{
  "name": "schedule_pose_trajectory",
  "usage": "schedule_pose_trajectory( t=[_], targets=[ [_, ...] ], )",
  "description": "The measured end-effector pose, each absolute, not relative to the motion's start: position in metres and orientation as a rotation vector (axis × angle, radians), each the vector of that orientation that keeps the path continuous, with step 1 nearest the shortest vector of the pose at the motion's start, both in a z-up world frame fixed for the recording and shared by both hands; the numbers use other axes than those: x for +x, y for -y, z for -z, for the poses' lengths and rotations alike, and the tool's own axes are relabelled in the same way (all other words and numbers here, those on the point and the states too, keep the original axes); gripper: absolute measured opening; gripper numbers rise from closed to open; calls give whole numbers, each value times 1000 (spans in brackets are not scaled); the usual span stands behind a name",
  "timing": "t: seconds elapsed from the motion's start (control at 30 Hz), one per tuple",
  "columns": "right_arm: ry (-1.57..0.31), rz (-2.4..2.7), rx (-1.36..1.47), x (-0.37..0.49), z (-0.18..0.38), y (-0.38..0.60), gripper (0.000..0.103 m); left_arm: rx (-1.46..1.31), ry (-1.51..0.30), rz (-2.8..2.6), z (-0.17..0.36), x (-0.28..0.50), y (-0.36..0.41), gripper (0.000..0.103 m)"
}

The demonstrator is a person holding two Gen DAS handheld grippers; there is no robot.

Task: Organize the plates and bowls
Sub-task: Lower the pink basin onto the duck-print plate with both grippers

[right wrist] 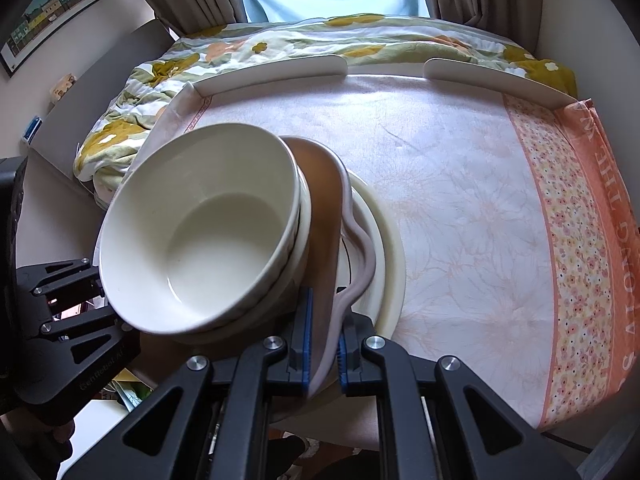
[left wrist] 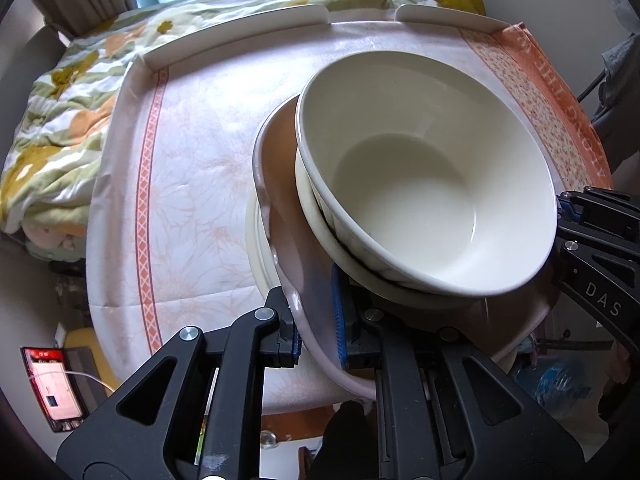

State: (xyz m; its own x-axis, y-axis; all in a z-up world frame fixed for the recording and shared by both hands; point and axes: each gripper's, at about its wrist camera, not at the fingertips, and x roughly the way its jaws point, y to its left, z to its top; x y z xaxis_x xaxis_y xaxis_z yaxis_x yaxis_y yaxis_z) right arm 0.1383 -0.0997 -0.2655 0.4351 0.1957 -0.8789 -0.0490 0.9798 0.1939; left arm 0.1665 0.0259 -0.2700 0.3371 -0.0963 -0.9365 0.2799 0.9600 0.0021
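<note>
Black and blue-padded, the left hand-held gripper [left wrist: 316, 328] sits closest to its camera, its two jaws pinched on the wavy rim of a shallow mauve-pink ceramic dish [left wrist: 288, 216]. The right hand-held gripper [right wrist: 324, 340] grips the same dish on the opposite rim, its blue pads pressed against both faces of the edge; from the left wrist view it shows at the far right of the dish [left wrist: 596, 240]. Inside the mauve dish rests a low cream ceramic bowl [left wrist: 320, 224], and nested in that sits a deep cream-white round bowl [left wrist: 424, 176], tilted and empty. Under the mauve dish lies a flat cream round plate [right wrist: 390, 240], its edge showing beyond the dish on the side towards the bench middle; whether dish and plate touch cannot be told. All of this stands at the near edge of the bench, which is covered by a pale floral tablecloth with orange borders [right wrist: 460, 184] and fenced by a low white raised rim [right wrist: 272, 74] on the side far from the dish. Beyond that rim lies a yellow-and-green flowered quilt [left wrist: 68, 92].
</note>
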Motion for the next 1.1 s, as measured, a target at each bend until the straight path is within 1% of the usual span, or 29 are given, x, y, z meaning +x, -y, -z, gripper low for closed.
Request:
schedule_pose_trajectory(
  t=[0.63, 0.97, 1.1],
  targets=[
    [-1106, -142, 159, 130, 266, 100, 9, 150, -1201, 241, 264, 158, -30, 12],
    [-1104, -137, 164, 129, 265, 99, 10, 173, -1178, 227, 250, 155, -37, 13],
    [-1074, -115, 169, 124, 255, 102, 10, 150, -1172, 238, 244, 148, -41, 13]
  ],
)
